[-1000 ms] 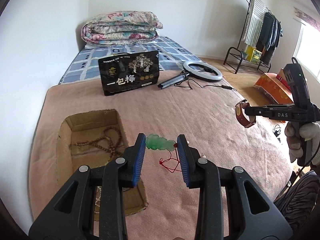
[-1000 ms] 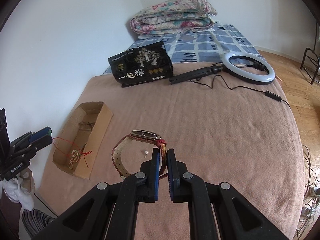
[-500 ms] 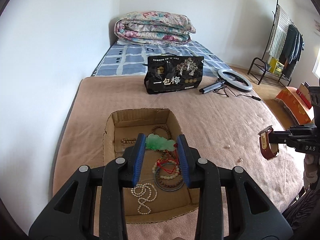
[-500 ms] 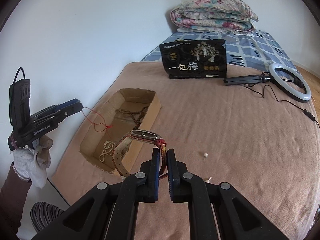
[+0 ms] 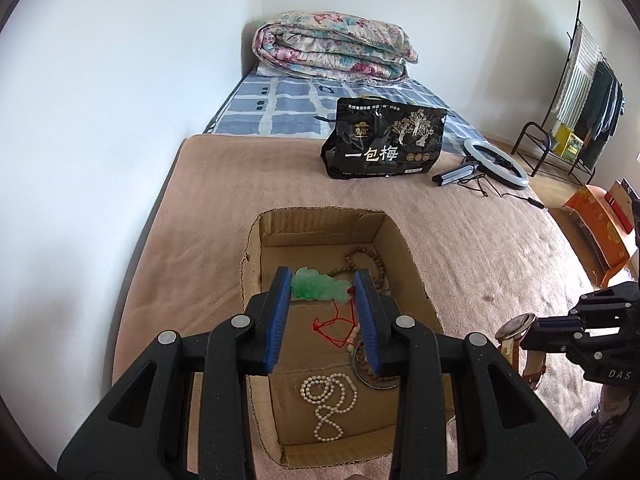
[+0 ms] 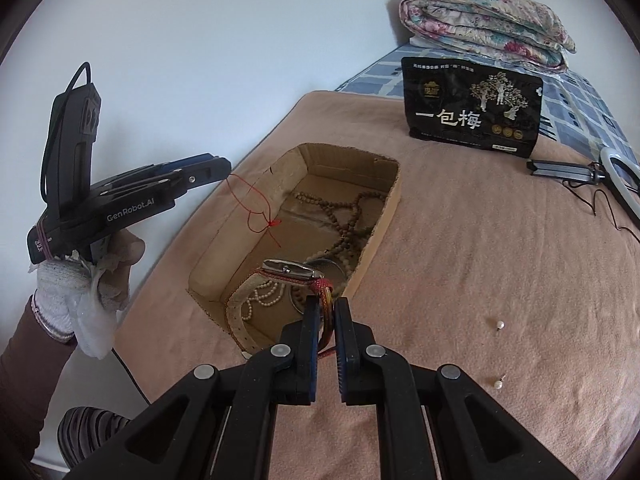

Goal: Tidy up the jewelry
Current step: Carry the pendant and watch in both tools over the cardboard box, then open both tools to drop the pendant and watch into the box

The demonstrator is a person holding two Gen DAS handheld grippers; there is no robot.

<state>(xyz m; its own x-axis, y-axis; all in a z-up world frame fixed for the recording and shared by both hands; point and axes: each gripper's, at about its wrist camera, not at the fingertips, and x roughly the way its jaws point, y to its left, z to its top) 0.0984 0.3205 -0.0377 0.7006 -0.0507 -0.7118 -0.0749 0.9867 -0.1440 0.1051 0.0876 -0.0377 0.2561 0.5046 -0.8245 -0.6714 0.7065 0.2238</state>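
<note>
My left gripper point(image 5: 323, 296) is shut on a green jade pendant point(image 5: 318, 289) with a red cord point(image 5: 334, 326) hanging from it, held above the open cardboard box point(image 5: 414, 280). The box holds brown bead strands point(image 5: 366, 260), a white pearl strand point(image 5: 330, 400) and a bangle. My right gripper point(image 6: 327, 316) is shut on the strap of a wristwatch point(image 6: 290, 272) with a red-brown band, near the box's front right corner point(image 6: 376, 240). The left gripper also shows in the right wrist view point(image 6: 208, 172). The right gripper shows in the left wrist view point(image 5: 560, 324).
Two small pearl earrings point(image 6: 499, 325) lie on the pink blanket right of the box. A black snack bag point(image 5: 384, 144) stands behind, with a ring light point(image 5: 496, 162) beside it. A folded quilt point(image 5: 332, 46) lies at the bed's head. A clothes rack point(image 5: 580, 92) stands far right.
Both grippers have moved toward the box. The pendant now hangs over the box, and the watch has come close to its front right corner.
</note>
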